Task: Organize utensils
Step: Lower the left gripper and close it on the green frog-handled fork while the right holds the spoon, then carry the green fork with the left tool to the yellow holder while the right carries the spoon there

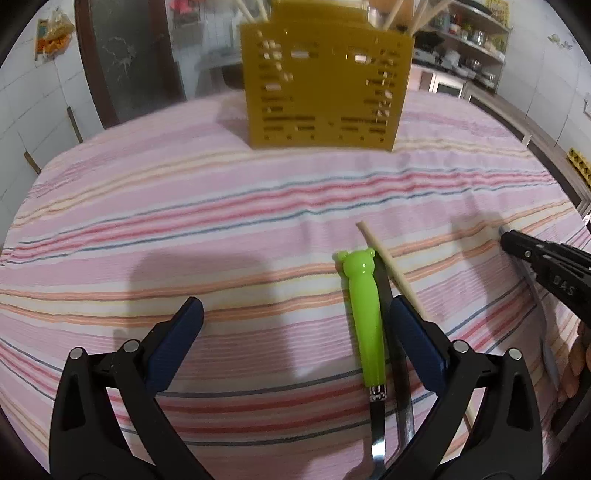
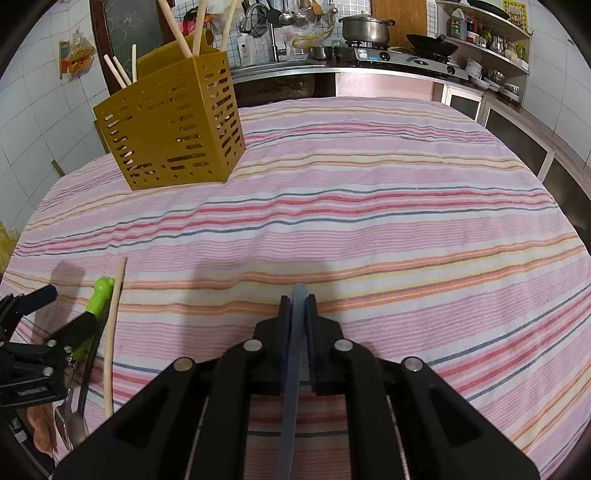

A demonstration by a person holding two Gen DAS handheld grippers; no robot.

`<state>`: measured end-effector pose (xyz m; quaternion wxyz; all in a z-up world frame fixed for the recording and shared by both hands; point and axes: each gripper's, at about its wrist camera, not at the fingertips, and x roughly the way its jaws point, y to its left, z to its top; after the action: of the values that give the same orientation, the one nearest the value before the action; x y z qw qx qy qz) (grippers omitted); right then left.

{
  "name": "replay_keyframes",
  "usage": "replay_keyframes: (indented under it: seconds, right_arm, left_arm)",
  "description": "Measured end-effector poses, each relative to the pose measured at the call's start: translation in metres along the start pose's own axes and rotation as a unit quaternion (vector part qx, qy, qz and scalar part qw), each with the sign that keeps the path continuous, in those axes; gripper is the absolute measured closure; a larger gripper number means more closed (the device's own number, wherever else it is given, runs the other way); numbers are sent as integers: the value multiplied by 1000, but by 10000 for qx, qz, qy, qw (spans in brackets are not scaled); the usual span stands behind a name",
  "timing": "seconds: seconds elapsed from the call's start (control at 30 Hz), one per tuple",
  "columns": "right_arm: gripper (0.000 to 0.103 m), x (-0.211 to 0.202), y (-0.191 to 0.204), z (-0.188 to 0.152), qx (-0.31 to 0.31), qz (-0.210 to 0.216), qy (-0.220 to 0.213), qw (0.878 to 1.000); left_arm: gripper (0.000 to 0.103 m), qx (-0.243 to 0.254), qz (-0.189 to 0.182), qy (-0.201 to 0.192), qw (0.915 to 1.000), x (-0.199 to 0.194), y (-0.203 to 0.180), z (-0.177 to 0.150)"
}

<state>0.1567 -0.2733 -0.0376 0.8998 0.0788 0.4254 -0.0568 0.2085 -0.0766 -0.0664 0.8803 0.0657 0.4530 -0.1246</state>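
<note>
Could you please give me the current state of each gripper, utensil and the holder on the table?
left gripper: open, jaws wide above the cloth.
right gripper: shut on the grey-blue utensil.
green-handled utensil: lying flat on the striped cloth.
dark metal utensil: lying flat beside the green one.
loose chopstick: lying on the cloth.
yellow holder: upright, chopsticks standing in it.

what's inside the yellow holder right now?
Several wooden chopsticks stick up out of the yellow holder. Pale bits show through its slots, but the walls hide the lower contents, so other utensils cannot be ruled out.
</note>
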Motion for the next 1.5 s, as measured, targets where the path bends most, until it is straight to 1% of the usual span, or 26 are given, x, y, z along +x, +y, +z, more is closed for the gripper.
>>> replay_keyframes:
  seconds: [0.03, 0.1, 0.17, 0.23, 0.37, 0.5, 0.53, 0.6, 0.67, 0.7, 0.73, 0.93, 1.07, 1.13, 1.2, 1.3, 1.4, 1.5]
  right_arm:
    - [94, 0, 0, 0, -2, -1, 2, 10000]
    - [94, 0, 0, 0, -5, 8, 11, 10000]
    - [94, 0, 0, 0, -14, 14, 26, 10000]
    - [94, -1, 0, 0, -32, 30, 43, 10000]
    - [95, -1, 1, -1, -32, 53, 48, 10000]
    - [95, -1, 2, -1, -60, 5, 60, 10000]
    - [95, -1, 2, -2, -75, -22, 68, 9999]
    - [95, -1, 5, -1, -96, -72, 90, 9999]
    - [95, -2, 6, -2, -107, -81, 109, 9999]
    - [95, -2, 6, -2, -120, -91, 133, 9998]
    - [95, -3, 5, -2, -125, -97, 149, 9998]
    - [95, -5, 6, -4, -125, -109, 184, 9997]
    - [95, -11, 0, -4, 54, 2, 14, 10000]
    - [95, -18, -1, -4, 94, -23, -131, 9999]
    - [96, -26, -4, -3, 184, 42, -294, 9994]
    - [96, -36, -1, -3, 208, 117, -534, 9983]
    - [96, -52, 3, -1, 208, 205, -861, 9959]
    - [96, -66, 7, 3, 262, 269, -1194, 9921]
  left_arm:
    - [8, -30, -15, 17, 10000, 2, 0, 1]
    - [14, -121, -33, 44, 9999, 3, 1, 4]
    - [29, -95, -106, 98, 9999, 3, 2, 8]
    - [37, -74, -182, 178, 9996, 2, 2, 10]
    - [39, 1, -96, 101, 9999, -1, 2, 7]
    - [46, -36, -14, 86, 10000, 2, 3, 5]
    - [49, -26, 45, 83, 10000, 4, 1, 6]
    - [59, 7, 56, 104, 9999, 5, -3, 9]
    - [75, 0, -6, 187, 9998, 6, -8, 12]
    - [79, 1, -26, 239, 9997, 5, -11, 14]
    - [85, 10, -39, 285, 9996, 5, -13, 15]
    - [86, -45, -18, 401, 9992, 9, -19, 21]
    - [87, -167, -152, 299, 9993, 6, -13, 22]
    - [87, -251, -85, 115, 9996, -1, -7, 20]
    - [87, -308, -75, -31, 9995, -9, -3, 19]
    - [87, -333, 17, -412, 9986, -28, 2, 18]
    - [88, -322, 191, -818, 9959, -49, 6, 18]
    - [89, -386, 271, -1121, 9926, -66, 12, 18]
